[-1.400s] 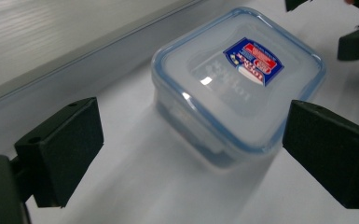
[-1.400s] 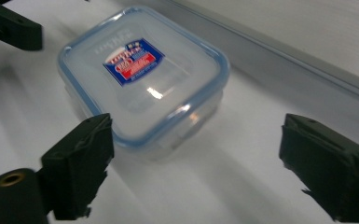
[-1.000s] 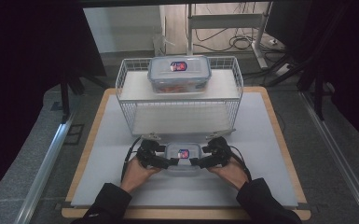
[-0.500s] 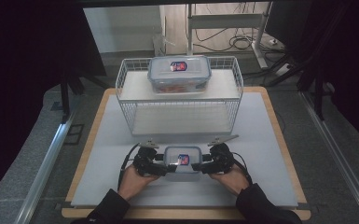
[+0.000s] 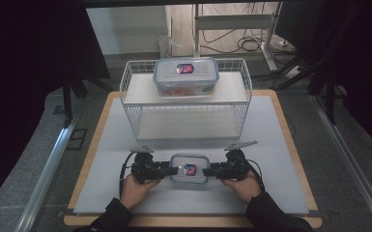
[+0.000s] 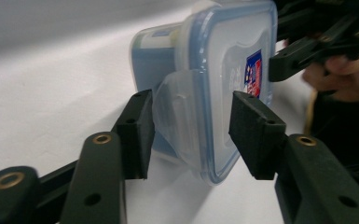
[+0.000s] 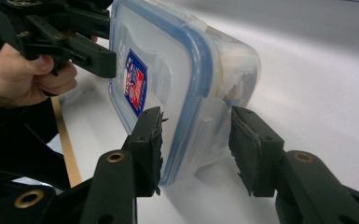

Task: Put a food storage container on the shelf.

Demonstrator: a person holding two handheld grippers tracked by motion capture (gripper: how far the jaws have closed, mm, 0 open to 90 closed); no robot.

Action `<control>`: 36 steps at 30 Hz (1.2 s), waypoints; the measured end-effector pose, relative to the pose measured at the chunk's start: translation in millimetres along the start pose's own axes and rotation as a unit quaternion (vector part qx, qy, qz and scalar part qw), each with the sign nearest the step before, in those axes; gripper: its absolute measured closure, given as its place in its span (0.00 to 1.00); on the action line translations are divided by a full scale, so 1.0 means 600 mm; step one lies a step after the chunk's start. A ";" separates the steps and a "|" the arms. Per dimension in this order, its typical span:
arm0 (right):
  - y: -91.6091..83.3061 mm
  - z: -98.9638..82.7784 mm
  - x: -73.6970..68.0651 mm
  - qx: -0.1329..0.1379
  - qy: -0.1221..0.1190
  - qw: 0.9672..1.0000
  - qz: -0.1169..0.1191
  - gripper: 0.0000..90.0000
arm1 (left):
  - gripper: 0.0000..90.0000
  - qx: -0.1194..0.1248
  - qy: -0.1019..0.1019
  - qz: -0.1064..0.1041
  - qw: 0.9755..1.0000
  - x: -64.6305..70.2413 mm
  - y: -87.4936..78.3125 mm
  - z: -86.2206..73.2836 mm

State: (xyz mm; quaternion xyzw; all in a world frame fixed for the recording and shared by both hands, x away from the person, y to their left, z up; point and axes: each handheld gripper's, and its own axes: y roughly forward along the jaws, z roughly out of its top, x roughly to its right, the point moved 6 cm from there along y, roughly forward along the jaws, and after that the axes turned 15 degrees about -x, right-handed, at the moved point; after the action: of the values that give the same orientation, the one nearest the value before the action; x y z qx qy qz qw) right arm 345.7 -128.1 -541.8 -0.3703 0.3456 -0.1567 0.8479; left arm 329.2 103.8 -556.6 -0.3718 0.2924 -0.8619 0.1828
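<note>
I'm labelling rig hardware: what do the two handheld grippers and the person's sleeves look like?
Both the left gripper and right gripper are black, with flat rectangular pads, brass-coloured pivot rivets, a grey three-cornered plate on top and a black trailing cable. The sleeves are dark.

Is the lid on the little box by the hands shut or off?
Shut: the blue-rimmed lid sits flat on the little box, side flap folded down.

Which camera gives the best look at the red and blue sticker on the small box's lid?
The right gripper view: the sticker on the small box is large and unblocked there. In the left gripper view it sits edge-on, partly behind a jaw pad. In the high view it is tiny.
</note>
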 end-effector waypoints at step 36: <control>0.013 0.015 0.029 0.014 0.024 0.998 0.059 0.60 | 0.64 0.013 -0.043 -0.056 0.997 -0.024 -0.009 -0.002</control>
State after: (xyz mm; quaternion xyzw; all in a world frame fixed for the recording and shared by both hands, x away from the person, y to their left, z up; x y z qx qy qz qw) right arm 364.3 -127.3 -551.1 -0.3332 0.3851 -0.1207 0.8521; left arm 337.1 116.0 -561.8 -0.4216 0.2519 -0.8579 0.1512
